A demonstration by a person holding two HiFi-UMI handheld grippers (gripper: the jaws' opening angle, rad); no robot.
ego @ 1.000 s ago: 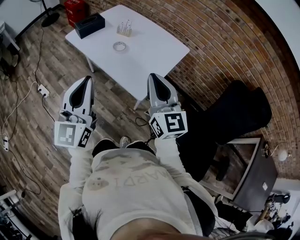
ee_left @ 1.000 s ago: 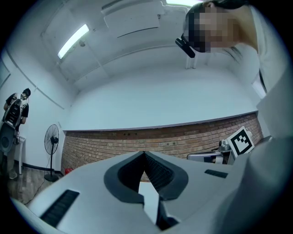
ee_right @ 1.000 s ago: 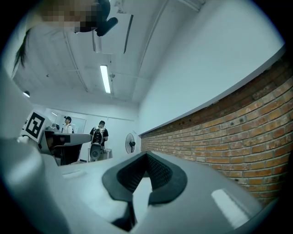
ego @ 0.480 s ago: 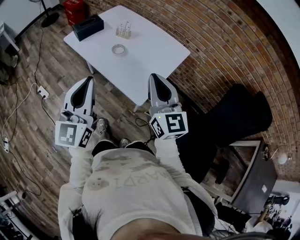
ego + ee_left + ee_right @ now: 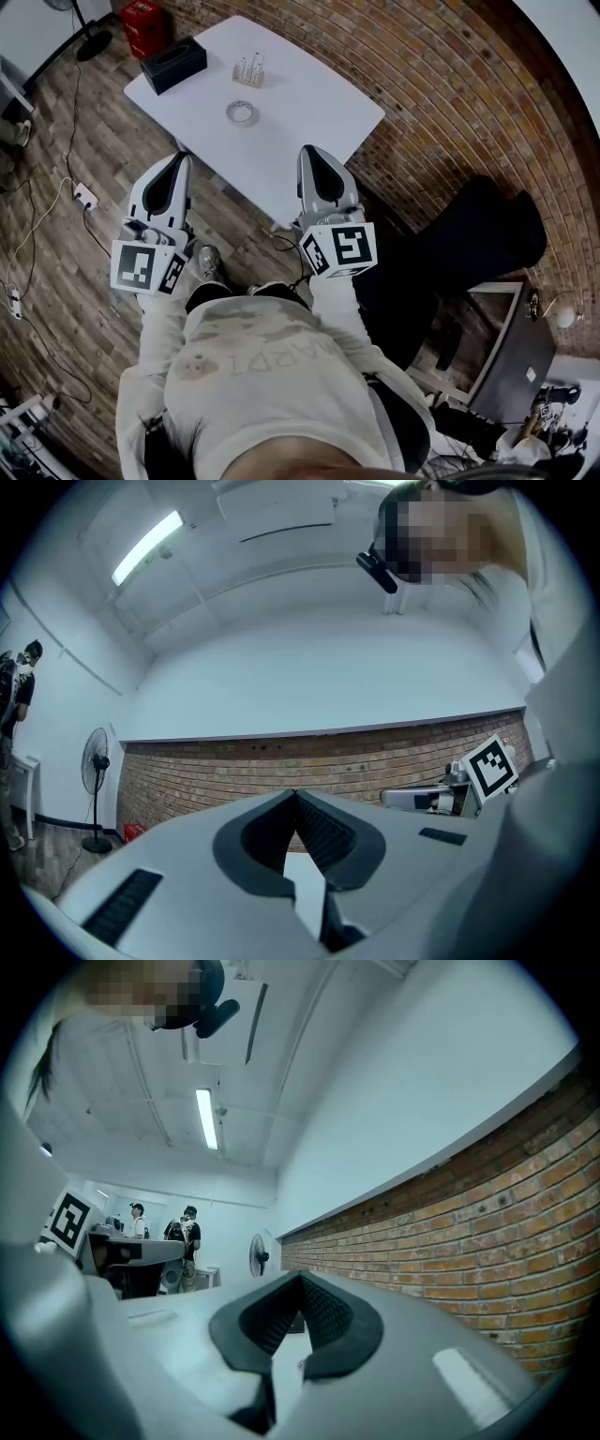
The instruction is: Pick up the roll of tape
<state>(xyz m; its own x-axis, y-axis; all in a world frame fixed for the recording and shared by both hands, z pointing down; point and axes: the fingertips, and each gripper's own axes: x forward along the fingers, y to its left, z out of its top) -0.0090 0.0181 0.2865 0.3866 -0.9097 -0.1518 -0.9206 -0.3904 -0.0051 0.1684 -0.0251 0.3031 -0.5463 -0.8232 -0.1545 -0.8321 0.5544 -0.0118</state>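
A small clear roll of tape (image 5: 242, 112) lies flat near the middle of the white table (image 5: 309, 103) in the head view. My left gripper (image 5: 174, 161) hangs over the wooden floor just short of the table's near edge, jaws shut and empty. My right gripper (image 5: 312, 155) reaches over the table's near edge, to the right of the tape, also shut with nothing in it. Both point slightly upward, so the gripper views show the left gripper (image 5: 294, 795) and the right gripper (image 5: 300, 1277) against a brick wall, and the tape is hidden there.
On the table's far side stand a dark box (image 5: 173, 64) and a small holder with bottles (image 5: 248, 70). A red case (image 5: 143, 25) sits on the floor behind. Cables and a power strip (image 5: 84, 196) lie at left. A black chair (image 5: 469, 234) stands at right.
Both grippers have moved closer to the table; the table and tape sit nearer to them in the head view. The jaws stay shut.
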